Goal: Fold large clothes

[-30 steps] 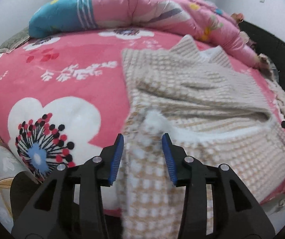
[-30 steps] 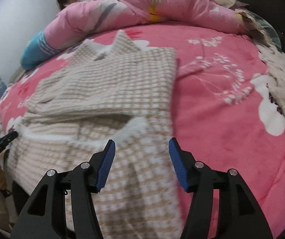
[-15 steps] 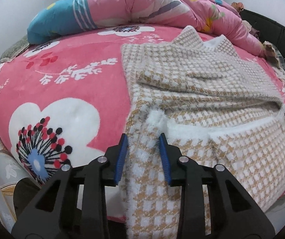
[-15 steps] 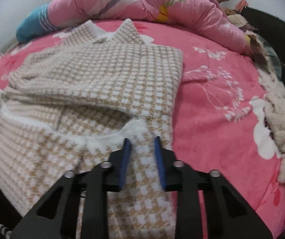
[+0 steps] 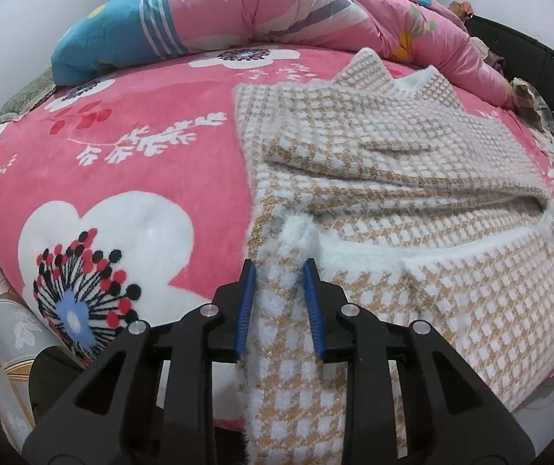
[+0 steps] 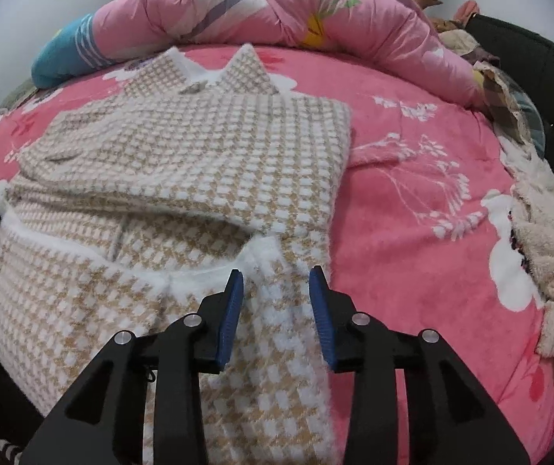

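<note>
A beige-and-white checked sweater (image 5: 393, 178) lies on the bed with its sleeves folded across the body, collar at the far end. Its white-trimmed hem hangs over the near edge. My left gripper (image 5: 278, 275) is at the hem's left corner, jaws closing, blue pads pressing a bunched strip of the knit. My right gripper (image 6: 277, 283) is at the sweater's (image 6: 199, 162) right hem corner. Its jaws are opening, the fabric lies between the pads, and they stand off it.
A pink floral blanket (image 5: 141, 147) covers the bed. A rolled pink and blue quilt (image 5: 277, 7) lies along the far side. A cream fluffy garment (image 6: 548, 240) sits at the right edge by a dark bed frame (image 6: 528, 46).
The left jaws have narrowed onto the hem strip. The right jaws went from wide to nearly shut on the hem, then widened again. Both hands stayed almost in place.
</note>
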Action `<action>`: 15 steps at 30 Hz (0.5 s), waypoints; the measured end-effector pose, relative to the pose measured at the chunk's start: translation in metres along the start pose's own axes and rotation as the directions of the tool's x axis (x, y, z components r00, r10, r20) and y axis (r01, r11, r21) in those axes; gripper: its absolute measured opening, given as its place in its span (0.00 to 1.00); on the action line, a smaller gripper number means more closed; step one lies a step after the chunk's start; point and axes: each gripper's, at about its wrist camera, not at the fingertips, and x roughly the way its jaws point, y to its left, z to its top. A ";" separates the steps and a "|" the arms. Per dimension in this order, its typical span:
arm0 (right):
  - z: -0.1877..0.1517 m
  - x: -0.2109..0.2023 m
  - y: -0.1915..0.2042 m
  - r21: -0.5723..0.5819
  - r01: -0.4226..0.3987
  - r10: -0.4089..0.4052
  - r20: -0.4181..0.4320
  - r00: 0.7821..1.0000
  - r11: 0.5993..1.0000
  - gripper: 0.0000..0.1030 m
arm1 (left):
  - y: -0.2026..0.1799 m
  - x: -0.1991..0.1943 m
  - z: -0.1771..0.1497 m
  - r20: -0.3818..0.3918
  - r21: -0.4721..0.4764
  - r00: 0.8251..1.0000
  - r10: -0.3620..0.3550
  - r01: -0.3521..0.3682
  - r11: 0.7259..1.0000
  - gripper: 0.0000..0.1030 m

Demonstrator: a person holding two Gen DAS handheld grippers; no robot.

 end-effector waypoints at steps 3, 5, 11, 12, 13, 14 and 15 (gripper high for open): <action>-0.003 0.006 0.004 -0.023 0.003 -0.003 -0.017 1.000 1.000 0.32 | -0.001 0.000 -0.001 0.004 0.005 1.000 0.006 -0.006 1.000 0.26; -0.005 0.002 0.010 -0.052 0.041 -0.042 -0.005 0.999 0.998 0.10 | -0.002 -0.001 -0.001 0.013 0.012 1.000 0.011 -0.011 1.000 0.23; 0.001 -0.036 0.005 0.013 0.022 -0.024 0.109 0.994 1.000 0.08 | -0.014 -0.026 0.002 0.092 0.052 0.995 0.034 -0.039 0.998 0.08; 0.005 -0.045 0.003 0.027 0.017 -0.021 0.136 0.991 0.999 0.08 | -0.015 -0.033 0.008 0.114 0.051 0.993 0.035 -0.041 0.998 0.07; 0.009 -0.050 0.001 0.035 0.015 -0.020 0.157 0.987 0.999 0.08 | -0.015 -0.039 0.013 0.135 0.051 0.990 0.036 -0.043 0.998 0.07; 0.015 -0.056 0.000 0.039 0.012 -0.019 0.178 0.984 0.999 0.08 | -0.014 -0.043 0.019 0.157 0.047 0.987 0.036 -0.044 0.998 0.07; 0.022 -0.059 -0.001 0.038 0.013 -0.020 0.195 0.981 0.999 0.08 | -0.013 -0.046 0.026 0.176 0.041 0.984 0.032 -0.040 0.998 0.07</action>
